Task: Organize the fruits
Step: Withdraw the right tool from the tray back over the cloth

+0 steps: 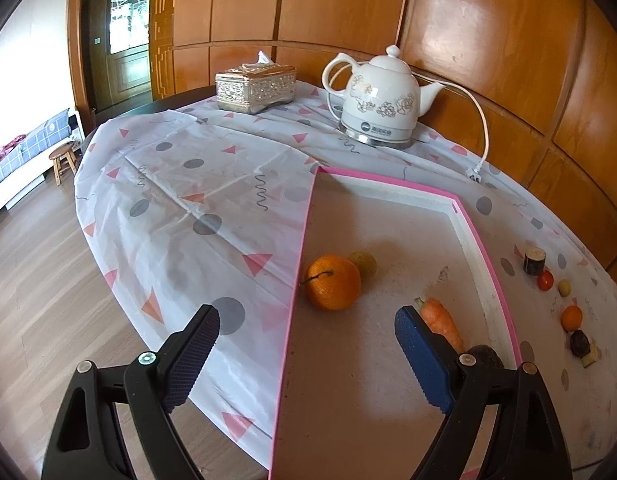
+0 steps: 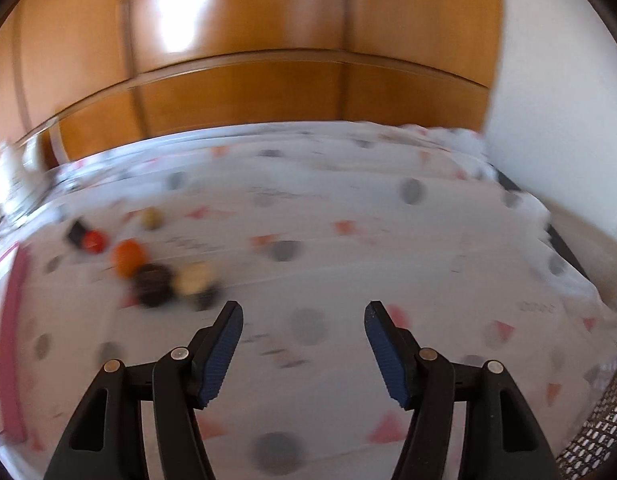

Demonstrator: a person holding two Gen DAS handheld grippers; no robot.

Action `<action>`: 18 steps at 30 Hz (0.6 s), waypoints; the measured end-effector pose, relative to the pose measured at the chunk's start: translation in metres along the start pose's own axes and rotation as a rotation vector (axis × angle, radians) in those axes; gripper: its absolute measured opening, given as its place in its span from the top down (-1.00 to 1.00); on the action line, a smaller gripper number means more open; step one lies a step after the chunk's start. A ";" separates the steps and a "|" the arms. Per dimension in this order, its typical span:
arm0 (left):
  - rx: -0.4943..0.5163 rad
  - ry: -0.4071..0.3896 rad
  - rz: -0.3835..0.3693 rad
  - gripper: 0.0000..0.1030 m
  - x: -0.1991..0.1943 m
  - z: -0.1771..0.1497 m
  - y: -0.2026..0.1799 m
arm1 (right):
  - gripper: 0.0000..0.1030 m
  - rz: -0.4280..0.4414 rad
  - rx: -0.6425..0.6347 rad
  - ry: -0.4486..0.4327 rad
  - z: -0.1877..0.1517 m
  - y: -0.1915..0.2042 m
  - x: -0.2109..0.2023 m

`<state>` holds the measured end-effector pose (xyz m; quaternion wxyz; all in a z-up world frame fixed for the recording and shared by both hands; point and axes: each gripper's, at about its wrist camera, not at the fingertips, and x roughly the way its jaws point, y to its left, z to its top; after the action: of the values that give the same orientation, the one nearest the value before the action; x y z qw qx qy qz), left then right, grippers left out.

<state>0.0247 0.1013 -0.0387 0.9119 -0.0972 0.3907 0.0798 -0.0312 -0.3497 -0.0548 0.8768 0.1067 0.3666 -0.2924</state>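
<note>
A pink-rimmed tray (image 1: 484,256) lies on the patterned tablecloth. In it sit a large orange (image 1: 333,282), a small yellowish fruit (image 1: 364,263), a carrot (image 1: 440,322) and a dark avocado (image 1: 484,354). My left gripper (image 1: 308,354) is open and empty above the tray's near left edge. Right of the tray lies a row of small items: a dark cylinder (image 1: 534,261), a red tomato (image 1: 545,280), a small orange (image 1: 571,317) and a dark fruit (image 1: 580,343). The right wrist view is blurred; my right gripper (image 2: 304,354) is open and empty above the cloth, right of that row (image 2: 128,258).
A white electric kettle (image 1: 382,102) with its cord and plug (image 1: 474,174) and a silver tissue box (image 1: 255,87) stand at the back of the table. Wood panelling runs behind. The table edge drops to the floor at left, where a stool (image 1: 63,160) stands.
</note>
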 end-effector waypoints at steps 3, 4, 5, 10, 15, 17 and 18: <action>0.014 0.000 -0.003 -0.74 0.001 0.000 -0.003 | -0.25 -0.067 0.073 0.014 0.003 -0.030 0.010; 0.020 -0.001 -0.007 -0.74 0.000 0.000 -0.005 | -0.25 -0.089 0.103 0.020 0.004 -0.041 0.014; 0.022 -0.002 -0.008 -0.74 0.000 0.000 -0.005 | -0.25 -0.108 0.133 0.026 0.004 -0.053 0.016; 0.050 -0.006 -0.022 -0.74 -0.003 0.001 -0.013 | -0.25 -0.199 0.250 0.060 0.003 -0.094 0.032; 0.088 -0.006 -0.047 -0.74 -0.007 0.004 -0.026 | -0.25 -0.270 0.308 0.070 0.002 -0.118 0.044; 0.106 -0.004 -0.062 -0.74 -0.009 0.006 -0.034 | -0.25 -0.292 0.333 0.079 0.000 -0.126 0.049; 0.118 -0.003 -0.070 -0.74 -0.010 0.007 -0.039 | -0.25 -0.300 0.342 0.085 -0.002 -0.129 0.052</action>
<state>0.0313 0.0644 -0.0225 0.9188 -0.0569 0.3899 0.0249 -0.0801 -0.4754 -0.0895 0.7765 0.2104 0.3600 -0.4724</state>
